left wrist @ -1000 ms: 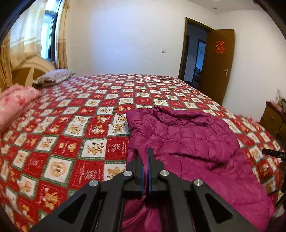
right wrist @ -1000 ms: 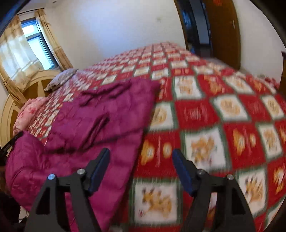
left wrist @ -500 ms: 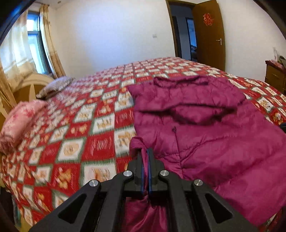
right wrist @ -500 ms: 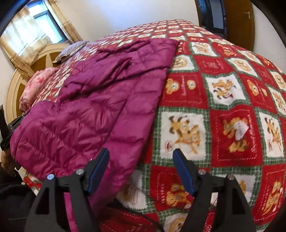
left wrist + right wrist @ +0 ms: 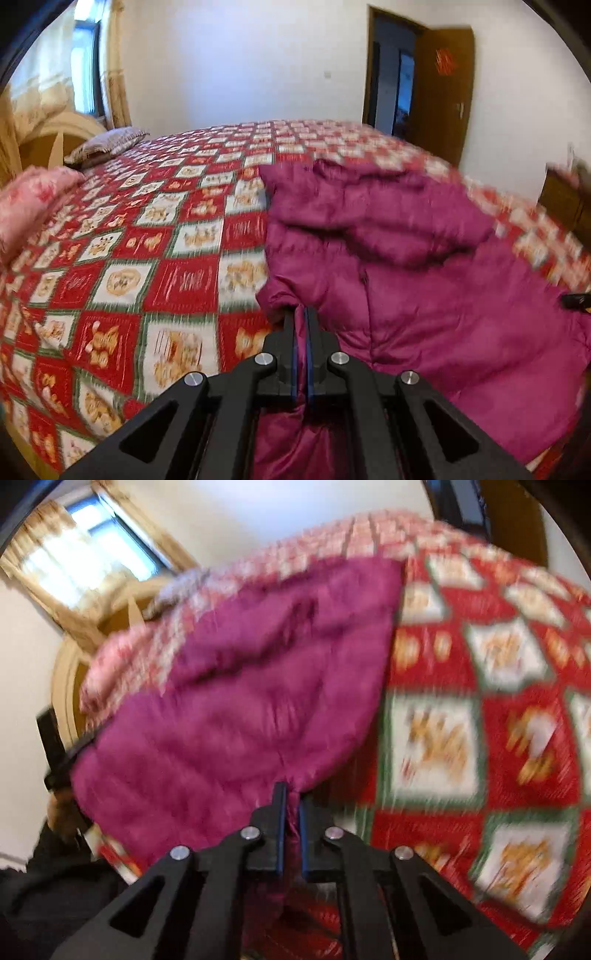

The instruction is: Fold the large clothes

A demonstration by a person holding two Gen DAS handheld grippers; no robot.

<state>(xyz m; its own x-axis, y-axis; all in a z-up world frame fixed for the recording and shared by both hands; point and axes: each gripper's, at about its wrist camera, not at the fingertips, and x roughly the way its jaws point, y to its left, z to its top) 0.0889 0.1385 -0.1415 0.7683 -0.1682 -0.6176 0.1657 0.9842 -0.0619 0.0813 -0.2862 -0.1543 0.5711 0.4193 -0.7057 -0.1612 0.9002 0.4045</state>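
Since half a second ago, the right gripper has been closed onto the near hem of the magenta down jacket, which is spread on the quilted bedspread; the left gripper is kept clamped on the opposite hem corner. Both corners are best lifted together, level, and carried toward the collar so the padding is folded evenly.

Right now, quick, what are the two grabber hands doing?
Left gripper: shut on the hem of the magenta puffer jacket.
Right gripper: shut on the jacket's other hem corner.
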